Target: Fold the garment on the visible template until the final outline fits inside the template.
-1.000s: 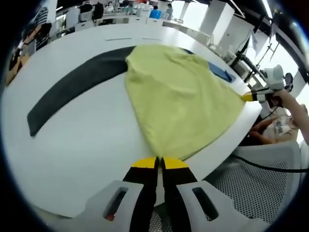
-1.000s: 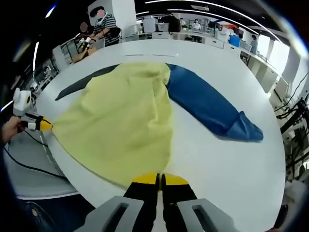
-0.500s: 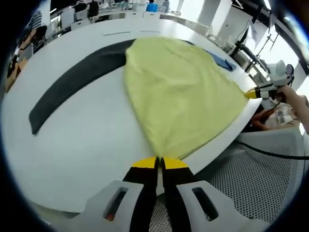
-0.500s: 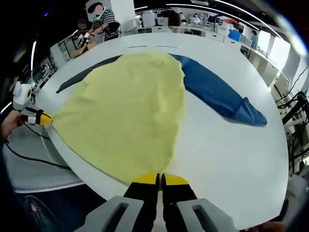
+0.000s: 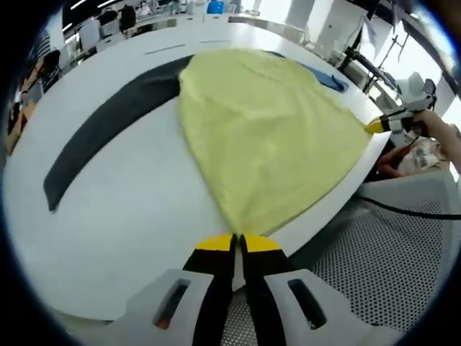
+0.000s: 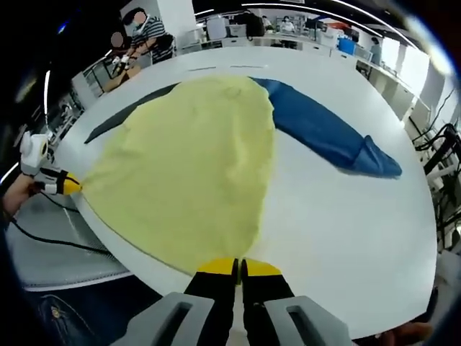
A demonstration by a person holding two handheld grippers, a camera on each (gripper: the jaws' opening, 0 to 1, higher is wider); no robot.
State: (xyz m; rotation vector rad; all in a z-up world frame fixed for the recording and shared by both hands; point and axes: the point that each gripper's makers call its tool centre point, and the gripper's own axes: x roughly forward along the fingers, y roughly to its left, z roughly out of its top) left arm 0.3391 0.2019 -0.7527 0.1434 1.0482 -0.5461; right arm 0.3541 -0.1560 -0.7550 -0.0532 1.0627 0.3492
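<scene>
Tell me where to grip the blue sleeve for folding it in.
Grip the blue sleeve at its cuff end, the free tip that lies flat on the table, farthest from the yellow body. Come from the right, over bare table. Both tongs are now shut on the hem corners.

Over the last second we have drawn the yellow garment (image 6: 189, 173) flatter and wider: its wrinkled far part has smoothed, and its right edge has spread over more of the blue cloth (image 6: 324, 133) lying on the counter (image 6: 338, 216).
</scene>
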